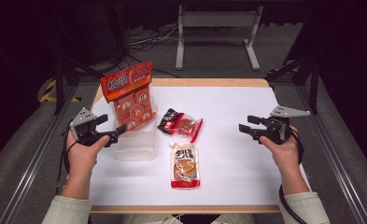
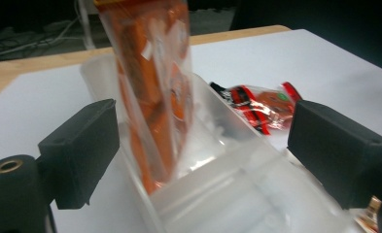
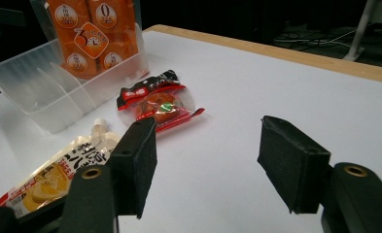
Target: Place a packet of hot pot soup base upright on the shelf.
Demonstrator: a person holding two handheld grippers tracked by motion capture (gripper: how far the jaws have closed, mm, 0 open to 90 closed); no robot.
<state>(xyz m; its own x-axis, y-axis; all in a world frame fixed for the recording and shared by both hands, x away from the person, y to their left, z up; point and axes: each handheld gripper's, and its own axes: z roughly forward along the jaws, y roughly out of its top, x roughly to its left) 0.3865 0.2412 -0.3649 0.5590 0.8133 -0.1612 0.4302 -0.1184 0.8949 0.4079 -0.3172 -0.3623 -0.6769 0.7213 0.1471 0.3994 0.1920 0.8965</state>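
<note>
An orange snack bag (image 1: 129, 93) stands upright in the far end of a clear plastic container (image 1: 135, 145) at the table's left. My left gripper (image 1: 110, 126) is at the container's left rim, open; in the left gripper view (image 2: 203, 131) its jaws stand wide on either side of the container's near end (image 2: 237, 194) without pressing, and the bag (image 2: 154, 97) rises just ahead. A red snack pack (image 1: 181, 124) and a spouted pouch (image 1: 185, 165) lie on the white mat. My right gripper (image 1: 246, 124) hovers open at the right, nothing between its jaws (image 3: 210, 145).
The white mat (image 1: 237, 154) covers a wooden table (image 1: 209, 82) with metal rails at both sides. In the right gripper view the red pack (image 3: 159, 104), the pouch (image 3: 57, 174) and the container (image 3: 47, 97) lie ahead to the left.
</note>
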